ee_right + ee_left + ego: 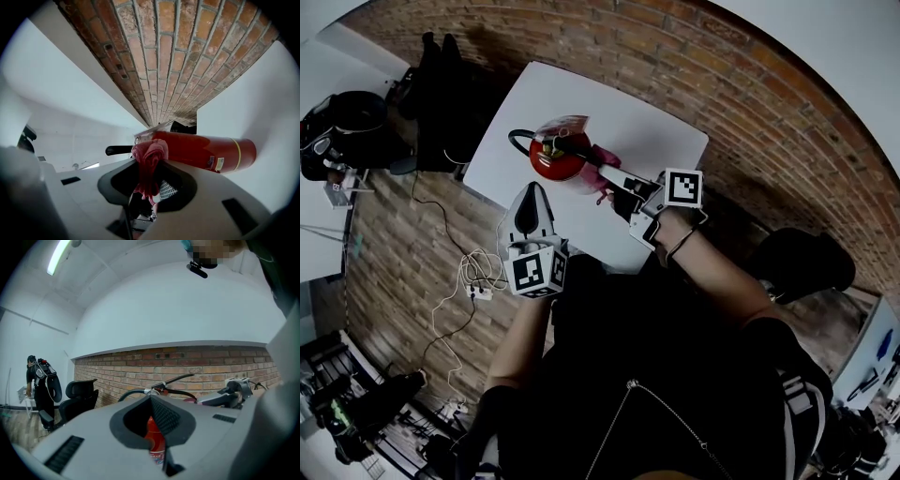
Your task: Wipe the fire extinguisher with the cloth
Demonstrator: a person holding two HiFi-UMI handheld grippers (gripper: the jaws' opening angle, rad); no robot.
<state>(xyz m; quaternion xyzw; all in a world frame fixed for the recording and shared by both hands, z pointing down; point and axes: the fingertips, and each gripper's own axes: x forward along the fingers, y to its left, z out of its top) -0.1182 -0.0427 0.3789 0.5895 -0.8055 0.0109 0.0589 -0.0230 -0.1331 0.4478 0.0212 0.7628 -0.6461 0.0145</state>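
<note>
Fire extinguisher (558, 161) stands upright on the white counter (647, 122), toward its far-left part.

Right tongs (150, 183): clenched on the pink cloth (149, 164). The bunched cloth is pressed to the extinguisher's red body, just below the valve head. Held as a wad, probably so the jaws stay off the paint while the fabric rubs.

Left tongs (151, 401): closed tip to tip, nothing between them. They sit just beside the extinguisher on the near side; contact can't be confirmed. Likely placed there to brace the cylinder against tipping.

Judgement: wiping under way, upper body only.
</note>
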